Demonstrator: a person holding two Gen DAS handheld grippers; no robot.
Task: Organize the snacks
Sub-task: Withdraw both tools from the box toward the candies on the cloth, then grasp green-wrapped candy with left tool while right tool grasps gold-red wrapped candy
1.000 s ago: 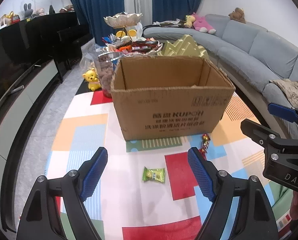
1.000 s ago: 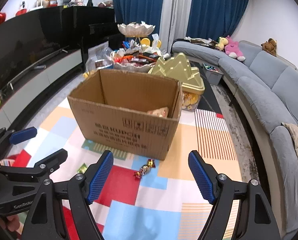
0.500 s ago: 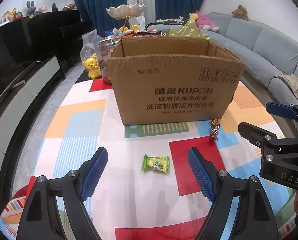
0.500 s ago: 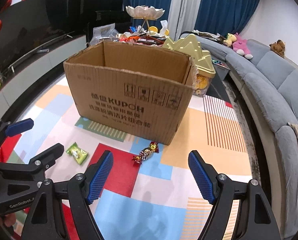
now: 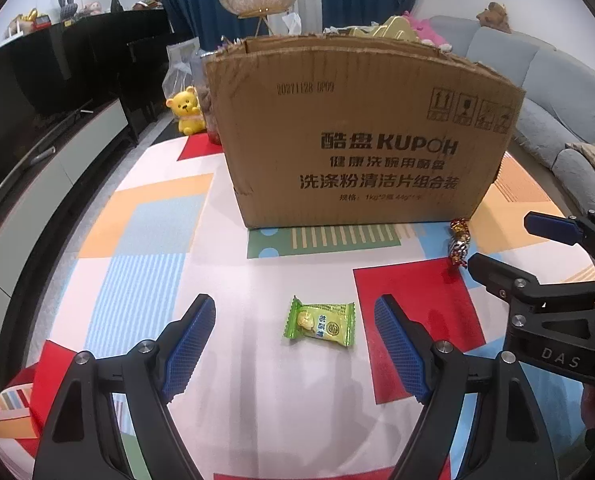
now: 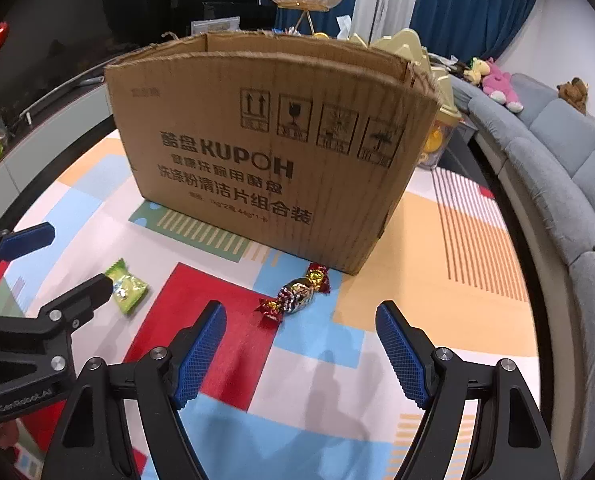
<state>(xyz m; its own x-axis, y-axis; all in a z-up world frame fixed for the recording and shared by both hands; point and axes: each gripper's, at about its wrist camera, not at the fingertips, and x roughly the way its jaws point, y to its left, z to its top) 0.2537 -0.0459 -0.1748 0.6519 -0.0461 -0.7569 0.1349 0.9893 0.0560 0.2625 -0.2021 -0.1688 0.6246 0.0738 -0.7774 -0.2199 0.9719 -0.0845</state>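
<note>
A brown cardboard box [image 5: 357,140] printed "KUPOH" stands open-topped on a counter [image 5: 145,216] covered with a cloth of coloured blocks. Two wrapped sweets lie on the cloth in front of it.

In the left wrist view, the left gripper [image 5: 295,344] has its blue-padded fingers [image 5: 189,344] spread wide with nothing between the pads. A green candy packet [image 5: 320,322] lies flat on the white patch just ahead of them, in line with the gap, touching neither pad. The box is at 12 o'clock from the packet.

In the right wrist view, the right gripper [image 6: 299,354] also has its fingers [image 6: 401,354] wide apart and empty. A red-and-gold foil candy [image 6: 295,294] lies at about 12 o'clock, just beyond the fingertips, on the blue and red patches near the box's lower right corner. The green packet appears at 9 o'clock from it, partly behind a finger of the left gripper.

A grey sofa [image 6: 557,168] curves along the right edge.
</note>
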